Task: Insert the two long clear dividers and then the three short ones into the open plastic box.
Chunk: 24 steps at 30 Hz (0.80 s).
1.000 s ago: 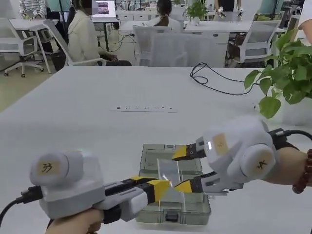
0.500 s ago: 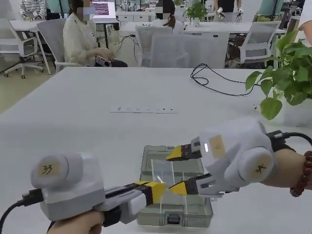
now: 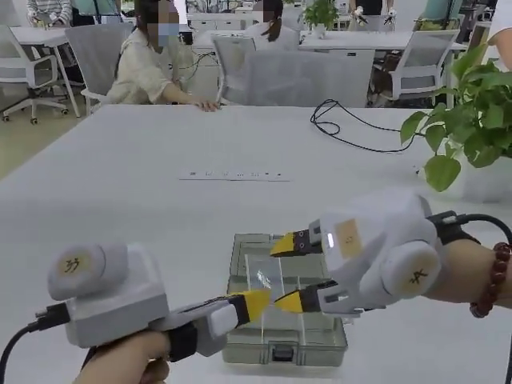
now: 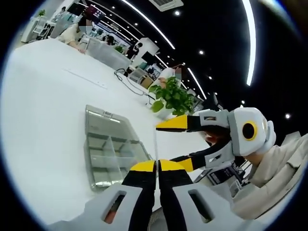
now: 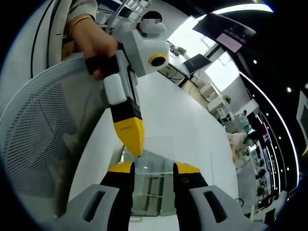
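The open clear plastic box [image 3: 243, 342] lies on the white table near me, with compartment walls showing inside it. My left gripper [image 3: 256, 301] comes in from the lower left, shut on a clear divider [image 3: 264, 280] that it holds just above the box. My right gripper [image 3: 282, 274] reaches in from the right, open, one jaw above the divider and one below. In the left gripper view the divider [image 4: 155, 144] is a thin edge rising from my left gripper [image 4: 157, 166], with the box [image 4: 103, 144] behind. In the right gripper view the divider [image 5: 156, 147] stands between my right gripper's [image 5: 154, 167] jaws.
A potted plant [image 3: 468, 120] stands at the table's right edge. A black cable [image 3: 352, 128] loops at the back, and a thin strip [image 3: 232, 174] lies at mid-table. A seated person [image 3: 148, 68] and chairs [image 3: 416, 64] are beyond the far edge.
My right gripper has edged left, so its open jaws now bracket the divider. The left gripper keeps its hold on the divider over the box. The head camera has shifted slightly.
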Motion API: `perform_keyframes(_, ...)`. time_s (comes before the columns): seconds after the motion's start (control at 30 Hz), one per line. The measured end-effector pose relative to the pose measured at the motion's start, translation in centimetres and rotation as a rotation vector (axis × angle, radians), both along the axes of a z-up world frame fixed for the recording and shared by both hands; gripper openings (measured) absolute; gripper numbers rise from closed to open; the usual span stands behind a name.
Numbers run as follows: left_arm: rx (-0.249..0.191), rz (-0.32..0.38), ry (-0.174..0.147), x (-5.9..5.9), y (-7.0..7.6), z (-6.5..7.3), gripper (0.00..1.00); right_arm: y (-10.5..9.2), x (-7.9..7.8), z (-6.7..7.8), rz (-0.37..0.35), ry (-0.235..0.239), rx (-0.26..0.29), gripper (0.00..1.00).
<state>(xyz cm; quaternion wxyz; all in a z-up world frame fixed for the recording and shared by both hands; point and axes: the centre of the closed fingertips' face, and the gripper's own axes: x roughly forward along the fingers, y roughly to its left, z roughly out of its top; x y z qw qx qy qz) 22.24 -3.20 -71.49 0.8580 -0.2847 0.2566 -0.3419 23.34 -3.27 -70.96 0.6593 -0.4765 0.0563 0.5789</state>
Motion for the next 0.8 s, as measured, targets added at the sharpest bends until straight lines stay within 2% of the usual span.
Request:
perform_keyframes(0.2,-0.012,0.007,-0.005,0.1,0.0,0.4,0.00,-0.2,0.3,0.3,-0.022,0.029,0.023,0.33)
perform_keyframes(0.27,-0.003,0.006,-0.013,0.0,0.0,0.4,0.00,-0.2,0.3,0.4,-0.027,0.038,0.031,0.34)
perform_keyframes(0.37,0.088,-0.008,-0.038,0.1,0.3,-0.3,0.00,-0.3,0.2,0.4,-0.038,0.069,0.041,0.32)
perform_keyframes(0.5,0.204,-0.048,-0.102,-0.1,0.5,-0.9,0.00,-0.4,0.1,0.6,-0.051,0.134,0.072,0.32)
perform_keyframes(0.53,0.250,-0.059,-0.125,-0.2,0.6,-1.2,0.00,-0.4,-0.2,0.6,-0.045,0.163,0.082,0.32)
perform_keyframes(0.57,0.277,-0.071,-0.140,-0.3,0.7,-1.4,0.00,-0.3,-0.4,0.7,-0.039,0.186,0.090,0.32)
perform_keyframes(0.63,0.320,-0.103,-0.170,-0.6,0.5,-1.6,0.00,-0.2,-0.8,0.9,-0.031,0.216,0.106,0.33)
perform_keyframes(0.8,0.366,-0.153,-0.224,-1.0,0.2,-1.8,0.00,0.2,-1.8,1.3,-0.019,0.334,0.144,0.33)
